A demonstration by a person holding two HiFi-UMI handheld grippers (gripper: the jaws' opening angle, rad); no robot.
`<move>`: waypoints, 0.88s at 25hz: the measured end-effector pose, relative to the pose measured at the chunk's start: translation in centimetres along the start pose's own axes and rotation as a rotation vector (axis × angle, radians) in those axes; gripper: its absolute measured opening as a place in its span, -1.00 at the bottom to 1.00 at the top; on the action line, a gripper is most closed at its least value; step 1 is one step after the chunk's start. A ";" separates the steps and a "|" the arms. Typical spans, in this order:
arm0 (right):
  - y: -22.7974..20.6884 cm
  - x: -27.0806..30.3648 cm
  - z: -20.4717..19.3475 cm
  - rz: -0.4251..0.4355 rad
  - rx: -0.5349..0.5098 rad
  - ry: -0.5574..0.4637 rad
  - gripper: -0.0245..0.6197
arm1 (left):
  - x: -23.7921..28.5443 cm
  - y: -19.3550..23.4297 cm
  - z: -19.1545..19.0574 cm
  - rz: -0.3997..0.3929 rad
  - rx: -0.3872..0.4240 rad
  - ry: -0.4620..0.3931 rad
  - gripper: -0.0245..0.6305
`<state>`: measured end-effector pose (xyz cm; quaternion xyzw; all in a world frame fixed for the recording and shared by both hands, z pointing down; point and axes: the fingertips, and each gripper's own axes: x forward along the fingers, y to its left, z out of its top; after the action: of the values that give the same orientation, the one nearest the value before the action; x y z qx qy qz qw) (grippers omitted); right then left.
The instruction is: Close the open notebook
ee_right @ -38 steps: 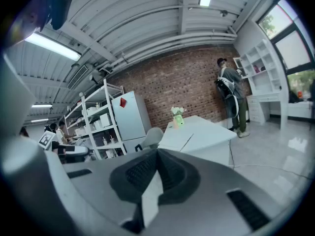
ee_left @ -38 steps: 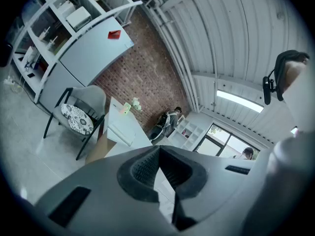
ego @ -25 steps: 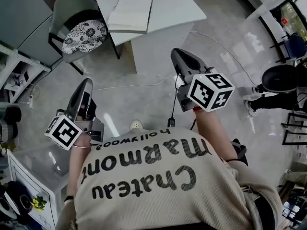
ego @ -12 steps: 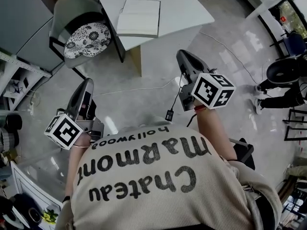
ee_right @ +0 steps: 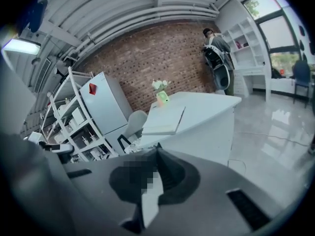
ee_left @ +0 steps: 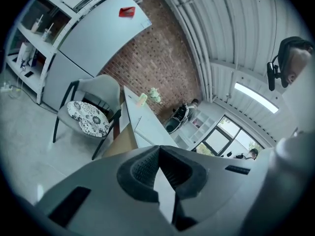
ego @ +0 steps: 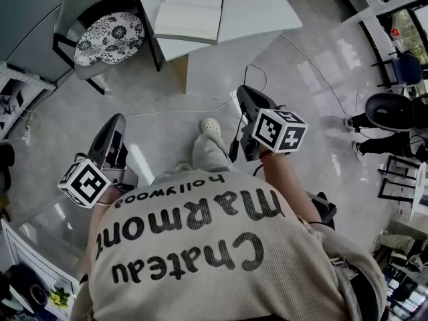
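Observation:
A white notebook lies on the white table at the top of the head view, near the table's front edge. The right gripper view shows the notebook ahead on the table, well beyond the jaws. My left gripper hangs over the floor at the lower left, shut and empty, with its pads meeting at the tips. My right gripper is nearer the table, over the floor, also shut on nothing. Both are far from the notebook.
A grey chair with a floral cushion stands left of the table. A thin cable runs across the glossy floor. The person's shoe is between the grippers. Shelves line the left side, and an office chair stands at the right.
Both grippers have sunk lower, the right one more. A leg and shoe have stepped forward into view between them. The jaws stayed shut.

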<state>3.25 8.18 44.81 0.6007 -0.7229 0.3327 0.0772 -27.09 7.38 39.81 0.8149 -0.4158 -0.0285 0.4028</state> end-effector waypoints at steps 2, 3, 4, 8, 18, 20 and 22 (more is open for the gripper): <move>-0.8 1.8 0.2 0.011 0.004 0.027 -0.91 | 0.9 0.4 0.1 0.016 -0.013 0.000 -0.92; -1.1 2.7 0.6 0.022 0.002 0.035 -0.91 | 1.4 0.5 0.2 0.023 -0.016 -0.003 -0.93; -1.3 3.7 1.2 0.034 -0.002 0.041 -0.91 | 2.0 0.5 0.4 0.032 -0.017 -0.007 -0.92; -2.1 7.2 4.9 0.105 -0.063 0.050 -0.91 | 4.3 0.4 1.7 0.087 -0.028 -0.060 -0.92; -3.3 16.1 13.7 0.289 -0.193 0.052 -0.77 | 8.9 0.2 4.3 0.227 -0.067 -0.193 -0.92; -3.3 18.0 13.8 0.334 -0.242 0.093 -0.71 | 9.4 0.3 4.1 0.257 -0.077 -0.212 -0.93; -3.3 19.7 13.3 0.385 -0.307 0.148 -0.62 | 9.8 0.3 3.7 0.286 -0.089 -0.226 -0.92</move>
<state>4.85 -15.75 45.91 0.4072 -0.8583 0.2706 0.1558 -22.32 -1.98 40.36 0.7203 -0.5684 -0.0805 0.3892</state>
